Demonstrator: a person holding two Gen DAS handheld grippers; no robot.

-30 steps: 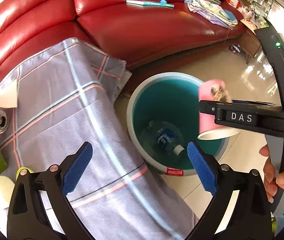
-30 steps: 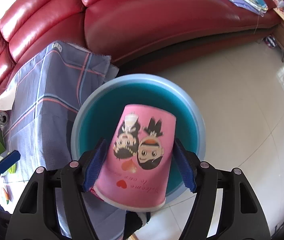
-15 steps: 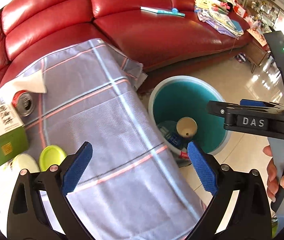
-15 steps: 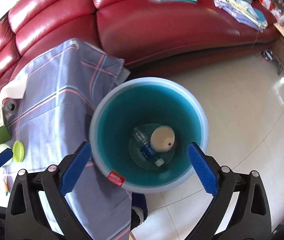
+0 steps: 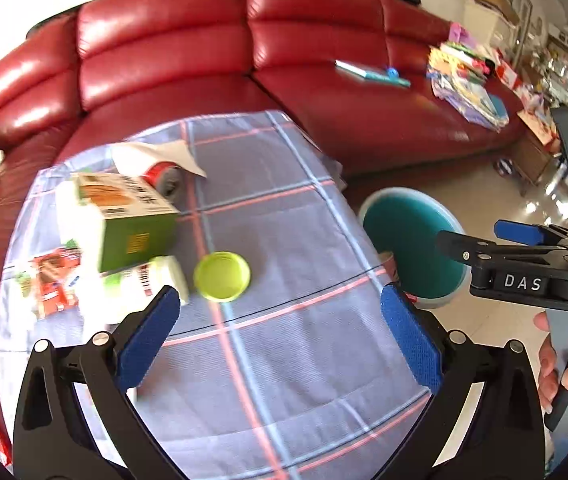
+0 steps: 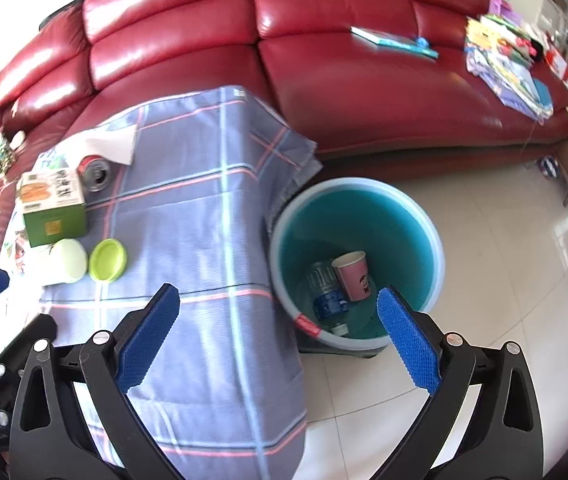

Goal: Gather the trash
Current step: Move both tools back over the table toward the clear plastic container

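A teal bin stands on the floor beside the table; it also shows in the left wrist view. A pink paper cup and a plastic bottle lie inside it. On the checked cloth lie a green carton, a red can, a lime lid, a white tub and snack wrappers. My left gripper is open and empty above the cloth. My right gripper is open and empty above the table edge and bin.
A red leather sofa curves behind the table, with a book and a pile of papers on its seat. White tiled floor lies to the right of the bin. A white paper sheet lies by the can.
My right gripper opened and the pink cup dropped into the bin. Both grippers have since pulled back and swung left, bringing the table's items into view.
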